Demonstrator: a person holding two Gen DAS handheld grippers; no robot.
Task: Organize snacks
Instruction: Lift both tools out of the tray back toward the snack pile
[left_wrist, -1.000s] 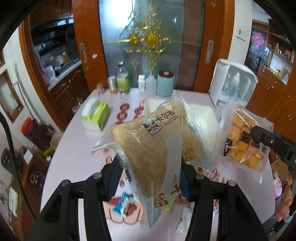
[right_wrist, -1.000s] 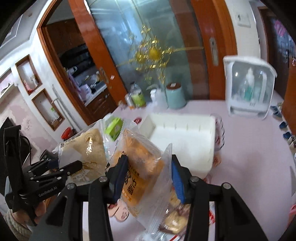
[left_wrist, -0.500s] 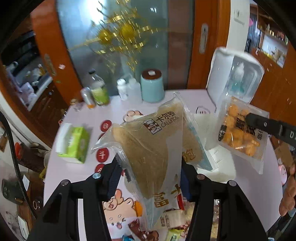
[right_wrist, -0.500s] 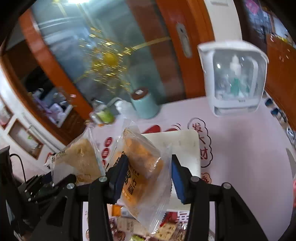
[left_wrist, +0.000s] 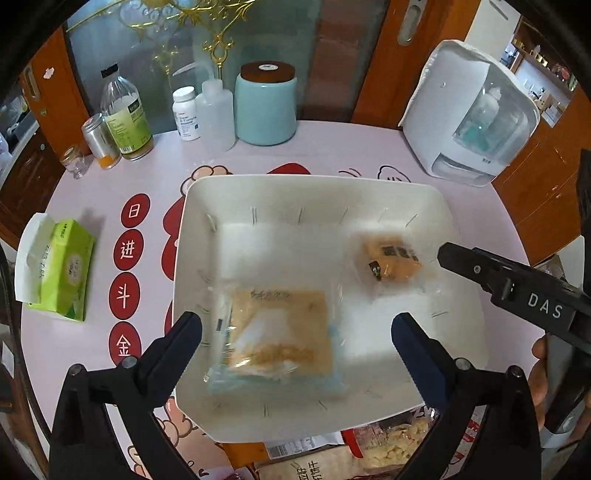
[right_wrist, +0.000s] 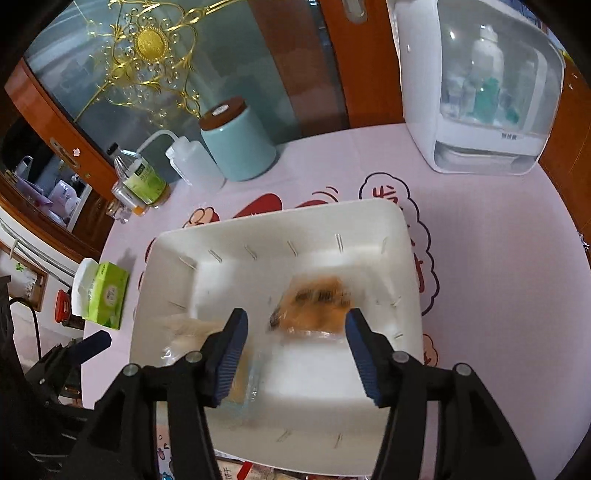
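Two blurred snack packets are inside a white bin (left_wrist: 199, 229) on a pink table (left_wrist: 332, 155): a squarish tan packet (left_wrist: 277, 332) by the bin's near left corner, its long axis unclear, and a smaller orange packet (left_wrist: 391, 262) toward the far right, askew. Both the left claw (left_wrist: 295, 325) and right claw (right_wrist: 295, 325) are spread wide above the bin, holding nothing. Along the table's far edge stand a teal jar (left_wrist: 265, 105), bottles (left_wrist: 127, 114) and a white appliance (left_wrist: 469, 114) before a glass-and-wood door; a green tissue pack (left_wrist: 61, 269) lies at the left edge, with more snacks (left_wrist: 384, 446) at the near edge.
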